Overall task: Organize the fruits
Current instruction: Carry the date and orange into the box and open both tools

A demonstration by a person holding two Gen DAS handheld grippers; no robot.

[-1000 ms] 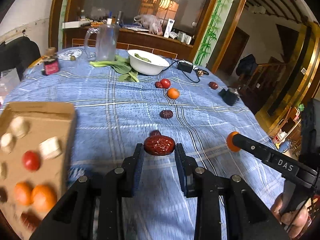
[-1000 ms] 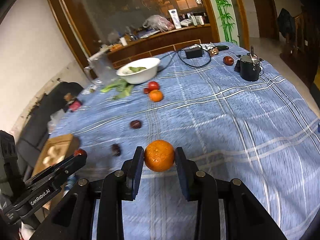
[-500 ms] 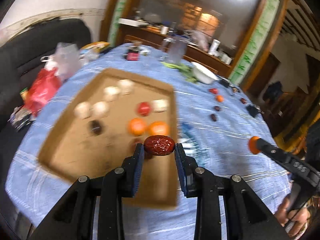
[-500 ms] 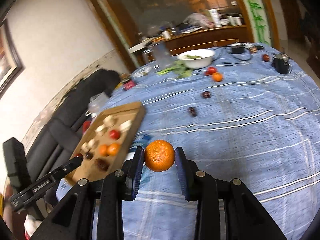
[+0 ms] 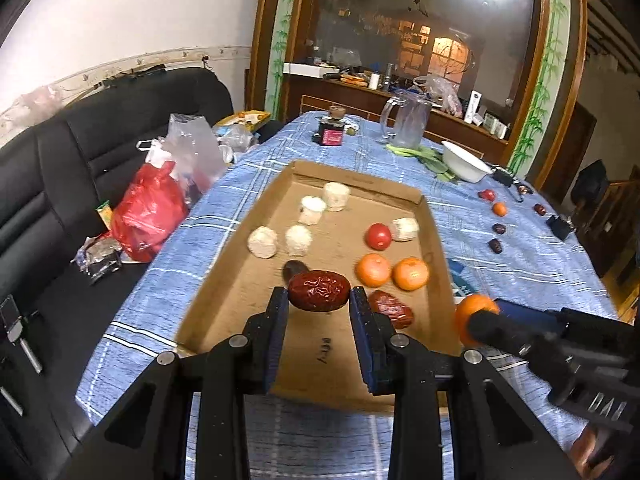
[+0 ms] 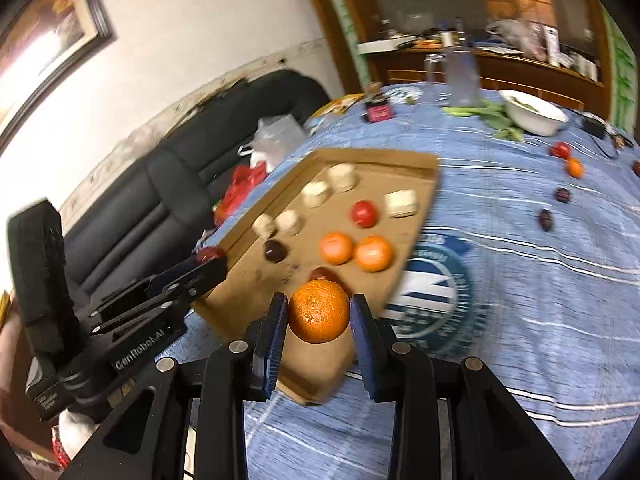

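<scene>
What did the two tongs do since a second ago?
Both swung from the open tablecloth over to the cardboard tray. The left tongs carried the red date above the tray; the right tongs brought the orange to its near edge. Neither let go. The fruit already in the tray stayed put.

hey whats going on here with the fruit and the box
A person is sorting fruit into a shallow cardboard tray on a blue checked tablecloth. The left gripper holds a wrinkled red date over the tray; the right gripper holds a round orange tangerine at its near corner. Two tangerines, a tomato, dates and pale chunks already lie inside, and a few fruits remain on the cloth.
</scene>
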